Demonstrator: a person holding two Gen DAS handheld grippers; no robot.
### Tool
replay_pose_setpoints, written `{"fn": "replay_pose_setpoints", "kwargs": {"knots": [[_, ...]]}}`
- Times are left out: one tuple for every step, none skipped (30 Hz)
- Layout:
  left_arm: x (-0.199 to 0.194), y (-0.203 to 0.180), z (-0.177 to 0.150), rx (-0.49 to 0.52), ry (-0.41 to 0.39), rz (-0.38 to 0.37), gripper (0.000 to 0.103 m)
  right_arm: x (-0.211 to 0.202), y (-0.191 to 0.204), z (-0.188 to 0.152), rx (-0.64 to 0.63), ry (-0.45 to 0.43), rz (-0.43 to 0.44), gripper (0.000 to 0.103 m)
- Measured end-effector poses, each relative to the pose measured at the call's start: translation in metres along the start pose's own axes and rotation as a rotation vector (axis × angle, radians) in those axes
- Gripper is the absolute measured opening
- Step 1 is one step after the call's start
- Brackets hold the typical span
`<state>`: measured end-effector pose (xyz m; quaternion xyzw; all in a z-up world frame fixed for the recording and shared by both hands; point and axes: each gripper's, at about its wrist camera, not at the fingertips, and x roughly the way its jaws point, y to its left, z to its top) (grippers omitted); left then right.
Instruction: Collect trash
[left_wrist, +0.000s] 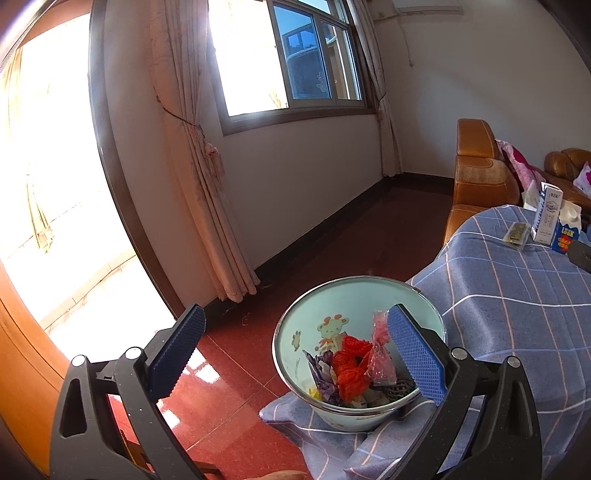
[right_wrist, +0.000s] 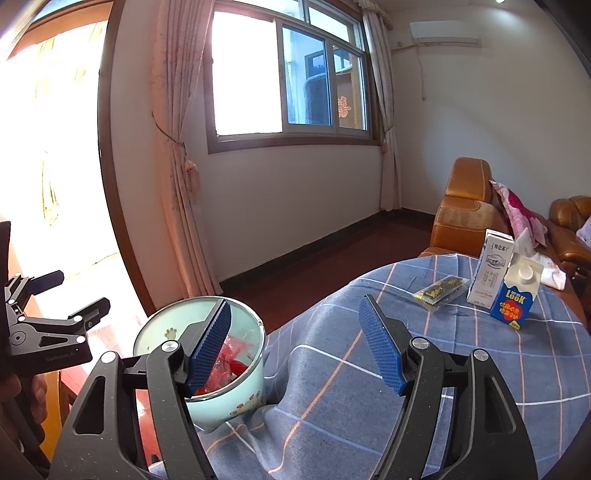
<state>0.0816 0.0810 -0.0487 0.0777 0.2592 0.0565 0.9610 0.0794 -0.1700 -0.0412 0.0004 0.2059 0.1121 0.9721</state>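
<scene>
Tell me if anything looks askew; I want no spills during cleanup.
The pale bucket of wrappers leans instead of standing upright, perched on bunched checked cloth at the table's edge. Nothing has spilled; both cartons stand upright.

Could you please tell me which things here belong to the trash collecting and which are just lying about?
Job:
bin, already holding wrappers
foil packet
white carton
blue carton

Just about:
checked cloth
sofa
curtains
tissues, possibly trash; hard to tell
</scene>
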Motion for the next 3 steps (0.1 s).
{"fn": "replay_pose_setpoints", "kwargs": {"knots": [[0.000,0.000,0.000,-0.003,0.002,-0.003,0.097,-0.001,-0.004,-0.001,-0.002,0.001,-0.006,0.072],[0.001,0.001,0.000,-0.006,0.004,-0.006,0.097,-0.002,-0.007,-0.001,-0.004,0.003,-0.013,0.075],[0.001,0.001,-0.001,-0.009,0.005,-0.009,0.097,-0.003,-0.015,-0.003,-0.008,0.008,-0.031,0.078]]}}
